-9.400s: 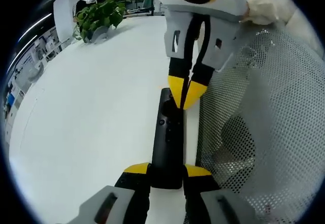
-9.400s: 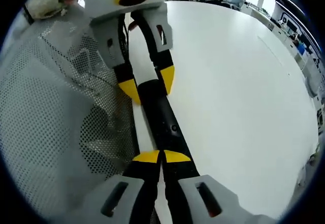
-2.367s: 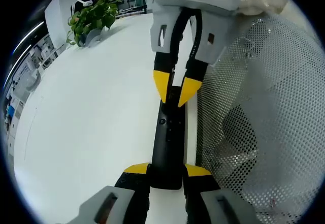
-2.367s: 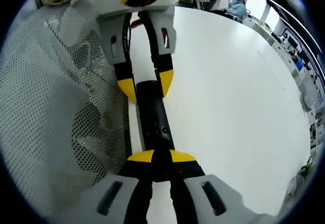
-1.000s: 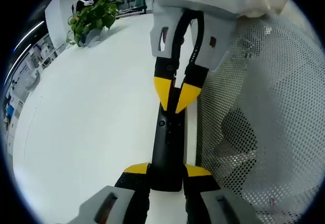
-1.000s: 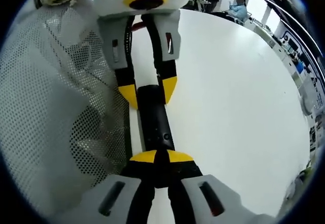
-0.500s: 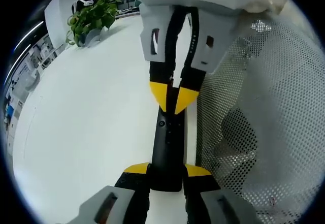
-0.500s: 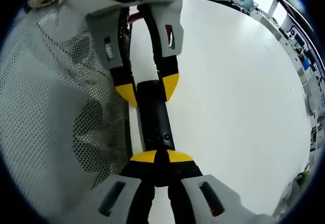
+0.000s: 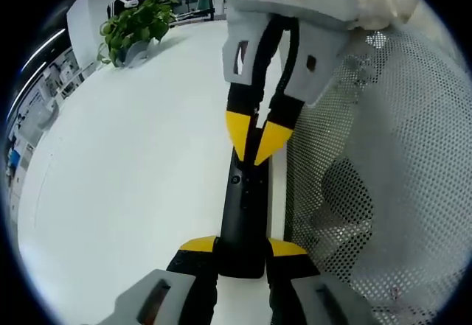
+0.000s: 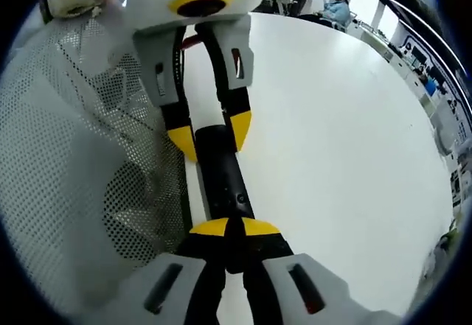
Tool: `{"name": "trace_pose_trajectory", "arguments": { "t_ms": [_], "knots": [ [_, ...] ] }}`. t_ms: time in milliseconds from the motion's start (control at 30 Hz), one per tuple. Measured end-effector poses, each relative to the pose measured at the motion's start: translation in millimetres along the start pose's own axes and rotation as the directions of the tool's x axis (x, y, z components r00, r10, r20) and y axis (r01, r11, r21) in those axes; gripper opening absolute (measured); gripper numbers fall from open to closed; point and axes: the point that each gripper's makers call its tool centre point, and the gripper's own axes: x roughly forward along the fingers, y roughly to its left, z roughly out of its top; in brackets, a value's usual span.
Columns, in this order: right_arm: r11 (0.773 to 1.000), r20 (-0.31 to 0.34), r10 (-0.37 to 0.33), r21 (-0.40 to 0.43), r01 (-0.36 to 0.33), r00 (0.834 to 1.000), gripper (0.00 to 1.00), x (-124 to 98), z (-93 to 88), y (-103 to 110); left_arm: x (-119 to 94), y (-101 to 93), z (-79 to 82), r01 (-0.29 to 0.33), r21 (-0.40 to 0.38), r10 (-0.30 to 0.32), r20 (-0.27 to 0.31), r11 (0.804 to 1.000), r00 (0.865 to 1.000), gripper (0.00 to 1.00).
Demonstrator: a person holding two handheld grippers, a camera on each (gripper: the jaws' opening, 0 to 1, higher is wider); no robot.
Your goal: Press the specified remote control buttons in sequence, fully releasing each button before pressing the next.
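A long black remote control (image 9: 243,207) lies along the middle of the left gripper view, with my left gripper (image 9: 243,246) shut on its near end. My right gripper (image 9: 254,142) comes down from the top, its yellow tips together over the remote's far half, just past a small round button (image 9: 236,180). In the right gripper view my right gripper (image 10: 234,227) is shut, tips meeting over the remote (image 10: 221,166). The left gripper (image 10: 210,137) clamps the far end there. Whether the tips touch the remote is not clear.
A white table (image 9: 133,155) spreads under both grippers. A person's white mesh sleeve (image 9: 369,163) lies close beside the remote, also in the right gripper view (image 10: 74,163). A potted plant (image 9: 140,26) stands at the table's far edge. A seated person (image 10: 339,1) is far back.
The right gripper's tips, slightly apart 2.4 s ago, are now together. It leaned in closer half a second ago and has drawn back a little. The left gripper's hold is unchanged.
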Motion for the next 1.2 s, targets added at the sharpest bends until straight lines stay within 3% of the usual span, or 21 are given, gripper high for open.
{"name": "trace_pose_trajectory", "arguments": {
  "t_ms": [233,333,367,400,433,567,767,1200],
  "knots": [
    [1.0,-0.007,-0.002,-0.025,0.001,1.0,0.04,1,1.3,-1,0,0.4,-0.4,0.002,0.0,-0.002,0.001,1.0,1.0,0.25],
    [0.999,0.046,0.033,0.034,-0.035,0.998,0.08,4,13.0,4,1,0.5,-0.3,0.004,-0.002,-0.004,0.001,1.0,1.0,0.25],
    [0.999,0.011,0.044,0.012,-0.044,0.999,0.04,5,9.8,6,1,0.5,-0.4,0.004,-0.001,-0.004,0.001,1.0,1.0,0.25],
    [0.997,-0.027,-0.006,-0.071,0.004,1.0,0.01,6,6.2,0,1,0.6,-0.4,0.003,-0.002,-0.003,0.002,1.0,1.0,0.25],
    [0.994,-0.001,0.006,-0.111,-0.006,1.0,0.0,6,11.9,1,1,0.6,-0.5,0.003,-0.003,-0.003,0.002,1.0,1.0,0.25],
    [0.999,-0.004,0.019,-0.04,-0.019,1.0,0.03,5,6.5,4,1,0.4,-0.1,0.003,-0.006,-0.003,0.005,1.0,1.0,0.25],
    [1.0,-0.011,0.021,-0.012,-0.021,1.0,0.05,3,2.7,-2,1,0.6,-0.2,0.003,-0.005,-0.003,0.005,1.0,1.0,0.25],
    [0.997,-0.055,0.058,-0.056,-0.061,0.997,0.05,5,2.8,1,0,0.3,-0.3,0.0,-0.002,0.0,0.005,1.0,1.0,0.25]
  ]
}}
